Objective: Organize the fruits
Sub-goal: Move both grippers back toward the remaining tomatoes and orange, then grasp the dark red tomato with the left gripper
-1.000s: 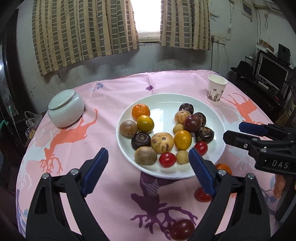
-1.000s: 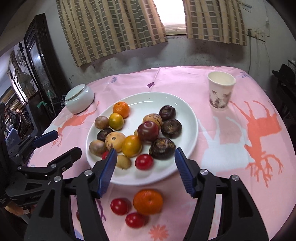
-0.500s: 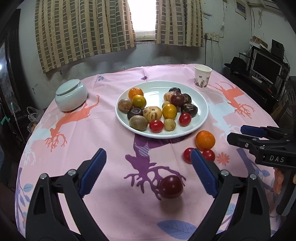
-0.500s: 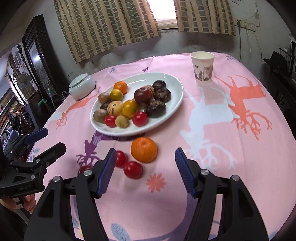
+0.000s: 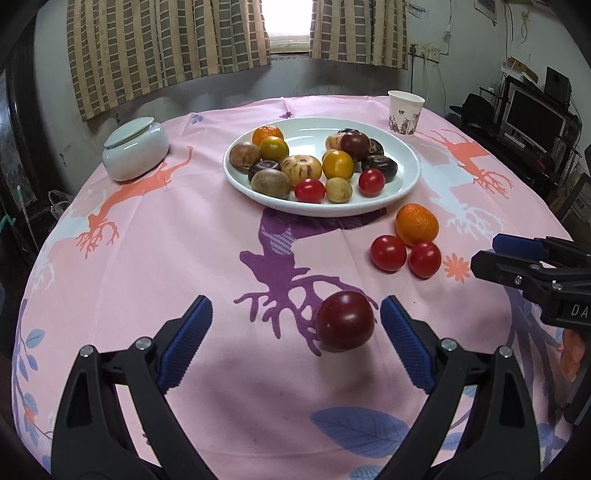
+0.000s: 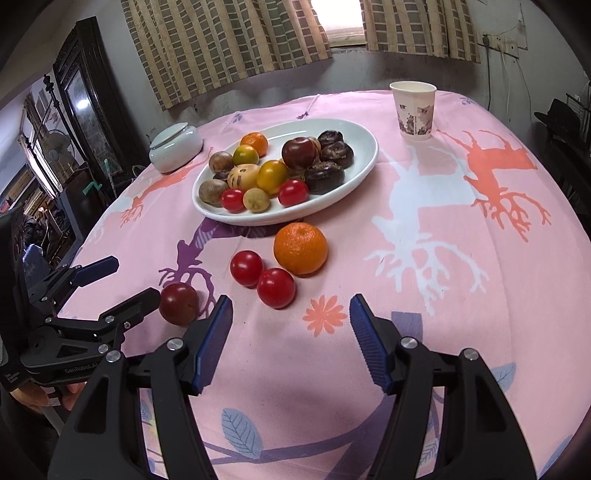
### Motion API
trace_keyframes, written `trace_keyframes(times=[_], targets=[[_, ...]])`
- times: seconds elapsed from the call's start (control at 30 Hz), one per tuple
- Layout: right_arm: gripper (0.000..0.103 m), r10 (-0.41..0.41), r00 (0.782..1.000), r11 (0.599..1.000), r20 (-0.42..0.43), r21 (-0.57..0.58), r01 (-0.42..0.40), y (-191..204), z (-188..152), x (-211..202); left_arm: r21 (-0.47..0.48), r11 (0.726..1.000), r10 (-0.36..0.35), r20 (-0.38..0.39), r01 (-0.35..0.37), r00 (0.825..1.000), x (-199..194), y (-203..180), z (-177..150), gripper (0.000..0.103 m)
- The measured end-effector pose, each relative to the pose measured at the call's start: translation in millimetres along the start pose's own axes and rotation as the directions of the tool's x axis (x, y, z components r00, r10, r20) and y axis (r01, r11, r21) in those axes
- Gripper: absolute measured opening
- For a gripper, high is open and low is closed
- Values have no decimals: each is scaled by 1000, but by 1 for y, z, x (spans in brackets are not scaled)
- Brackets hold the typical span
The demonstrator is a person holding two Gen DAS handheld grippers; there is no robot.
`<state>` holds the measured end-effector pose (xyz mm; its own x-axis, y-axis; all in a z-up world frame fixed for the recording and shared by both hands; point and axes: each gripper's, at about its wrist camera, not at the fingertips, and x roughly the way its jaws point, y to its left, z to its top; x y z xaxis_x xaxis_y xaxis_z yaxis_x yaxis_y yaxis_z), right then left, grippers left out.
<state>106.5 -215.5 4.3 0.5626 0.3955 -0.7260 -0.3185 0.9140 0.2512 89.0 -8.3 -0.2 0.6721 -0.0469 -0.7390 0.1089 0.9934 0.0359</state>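
Mostly done: white plate (image 5: 408,184) near table's far edge heaped with fruit. Left outside, toward near edge: mandarin (image 6: 300,248), two cherry tomatoes (image 6: 276,287), dark plum (image 5: 344,320). Left gripper (image 5: 295,332) and right gripper (image 6: 291,334) both spread, grasping nothing.

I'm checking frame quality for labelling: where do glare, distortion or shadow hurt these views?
Left wrist view: window blown out white, table edge bowed by fisheye, corners black. Right wrist view: same overexposed window, soft shadow under the plate; fruit stays sharp.
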Motion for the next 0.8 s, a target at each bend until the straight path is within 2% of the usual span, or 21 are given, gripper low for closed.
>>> trace_keyframes(times=[0.27,0.43,0.6,0.7,0.73,0.8], targets=[[66,48,998,999,-28,-12,-48,2,-5,7,-14,1000,-12,-20,12,1000,17,-1,-11,94],[66,65,997,997,-49,-30,-67,9,-9,10,-43,998,-48,-13,47,999,23,-1,-14,94],[66,65,996,997,-59,-49,-68,14,-11,13,-22,999,-49,-24,48,999,29,-9,-14,94],[66,54,996,997,-65,-51,-58,13,-12,16,-44,997,-70,-47,68,996,35,-8,-13,94],[66,55,996,997,-68,-49,-59,13,-13,17,-57,996,-78,-53,75,995,37,-7,-12,91],[66,55,996,997,-73,-44,-59,12,-13,18,-71,995,-71,-72,66,995,41,-5,-13,74]])
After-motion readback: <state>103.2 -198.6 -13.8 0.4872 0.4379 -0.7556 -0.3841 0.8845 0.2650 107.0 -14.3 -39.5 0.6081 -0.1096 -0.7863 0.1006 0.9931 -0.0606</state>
